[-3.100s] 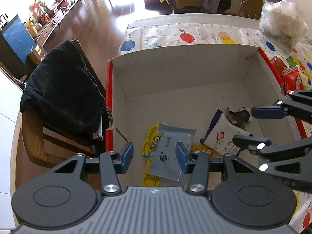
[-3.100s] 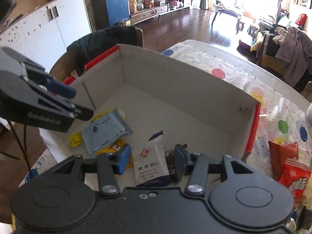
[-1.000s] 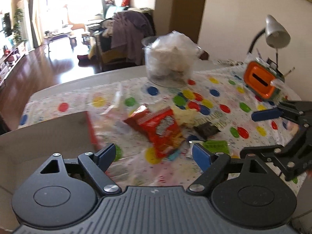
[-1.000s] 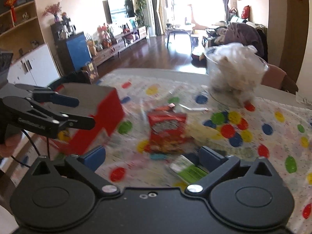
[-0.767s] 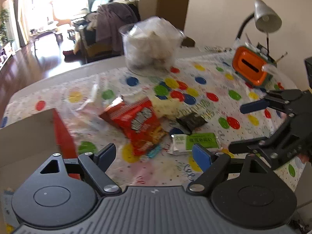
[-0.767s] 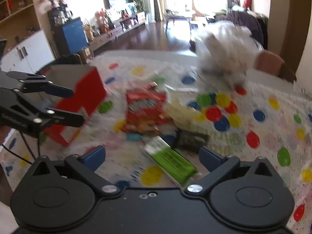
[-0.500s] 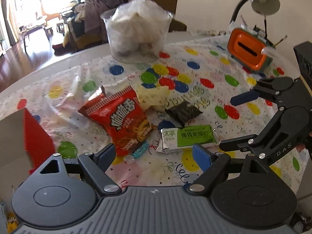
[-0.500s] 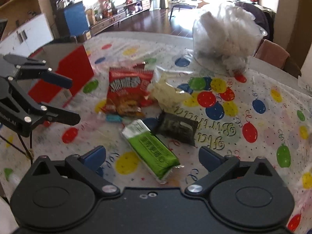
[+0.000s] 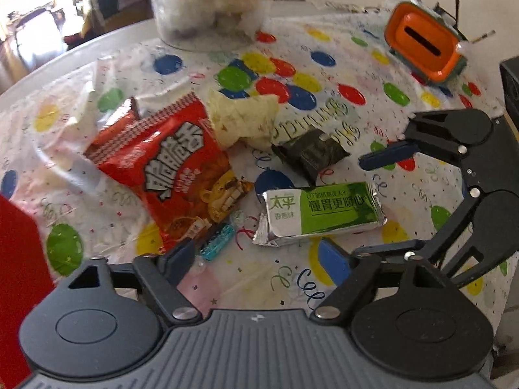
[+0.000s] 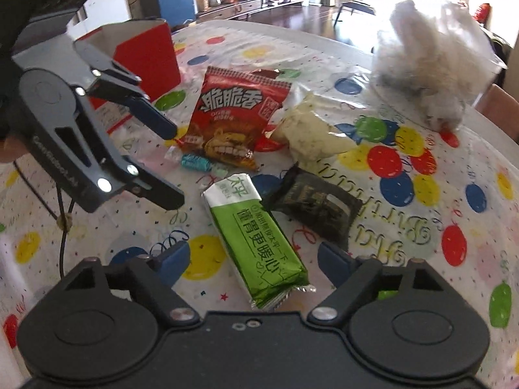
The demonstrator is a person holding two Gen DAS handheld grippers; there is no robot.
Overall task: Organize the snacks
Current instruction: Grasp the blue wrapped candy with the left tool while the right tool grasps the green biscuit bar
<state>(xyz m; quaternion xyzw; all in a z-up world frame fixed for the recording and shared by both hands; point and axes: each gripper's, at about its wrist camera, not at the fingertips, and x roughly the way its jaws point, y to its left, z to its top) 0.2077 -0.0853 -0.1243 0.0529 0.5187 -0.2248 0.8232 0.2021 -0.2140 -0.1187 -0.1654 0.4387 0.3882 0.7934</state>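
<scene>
Around the green cracker pack (image 9: 319,212), which lies flat on the balloon-print cloth of the desk (image 9: 356,74), the loose snacks are gathered. Just beside one corner of the green pack sits a small dark packet (image 9: 309,154), apart from it by a narrow strip of cloth. Beyond that dark packet lies a pale crumpled bag (image 9: 243,120), its edge meeting the red snack bag (image 9: 172,165). The red bag lies on the far side of the green pack from the right gripper, and a little teal candy (image 9: 216,237) rests at its lower edge, between it and the green pack.

The left gripper (image 9: 259,256) points down at the cloth near the teal candy; its fingers (image 9: 334,262) stand apart and are drawing together, with only the candy and bare cloth between them and nothing pressed. The right gripper (image 10: 251,259) hangs over the near end of the green pack; its fingers (image 10: 334,264) are also apart and closing, the pack lying between them but clear of both pads.

Farther from the green pack, past the red bag, stands a red-sided cardboard box (image 10: 146,52). A clear tub of white stuffing (image 10: 431,61) and an orange holder (image 9: 425,43) sit towards the far edge of the desk.
</scene>
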